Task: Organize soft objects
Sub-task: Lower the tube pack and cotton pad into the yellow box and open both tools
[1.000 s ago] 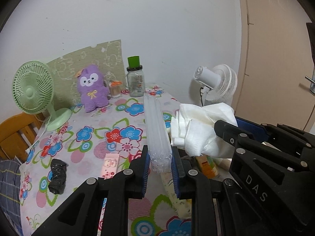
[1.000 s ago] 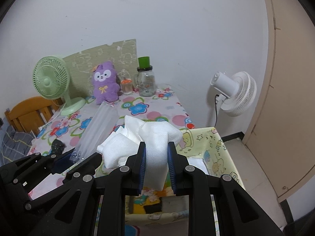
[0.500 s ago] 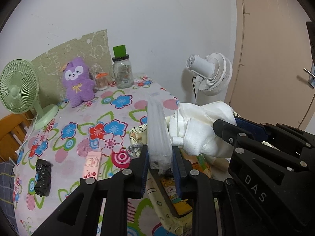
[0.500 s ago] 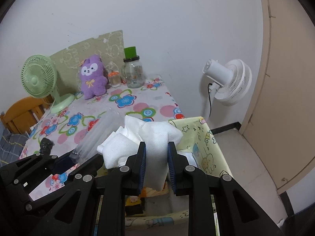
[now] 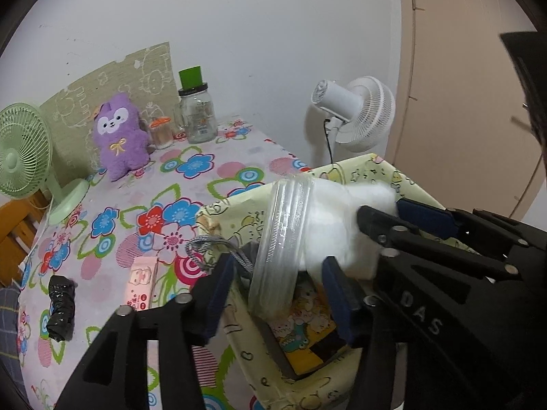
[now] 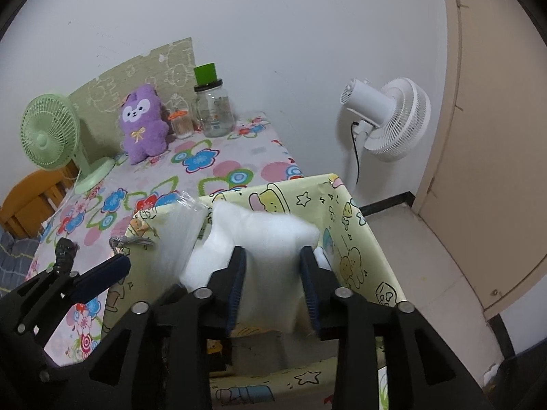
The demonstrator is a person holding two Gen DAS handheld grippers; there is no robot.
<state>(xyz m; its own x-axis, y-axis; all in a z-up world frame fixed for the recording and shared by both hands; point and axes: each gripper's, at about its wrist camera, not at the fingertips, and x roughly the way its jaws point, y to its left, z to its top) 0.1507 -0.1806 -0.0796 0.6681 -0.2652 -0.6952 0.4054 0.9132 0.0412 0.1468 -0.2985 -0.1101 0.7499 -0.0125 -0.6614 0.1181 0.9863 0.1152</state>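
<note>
A yellow cartoon-print fabric bin stands at the table's right edge. My left gripper is open over it; a clear ribbed plastic pack leans in the bin between the spread jaws, loose. My right gripper is open, its jaws spread around a white cloth bundle that rests in the bin; the bundle also shows in the left wrist view. A purple plush toy sits at the table's back.
The floral table holds a green desk fan, a glass jar with a green lid, a small orange-lidded jar, a pink packet and a black roll. A white floor fan stands by the door.
Both grippers moved over the bin and opened. The plastic pack and the white cloth were let go and now rest in the bin.
</note>
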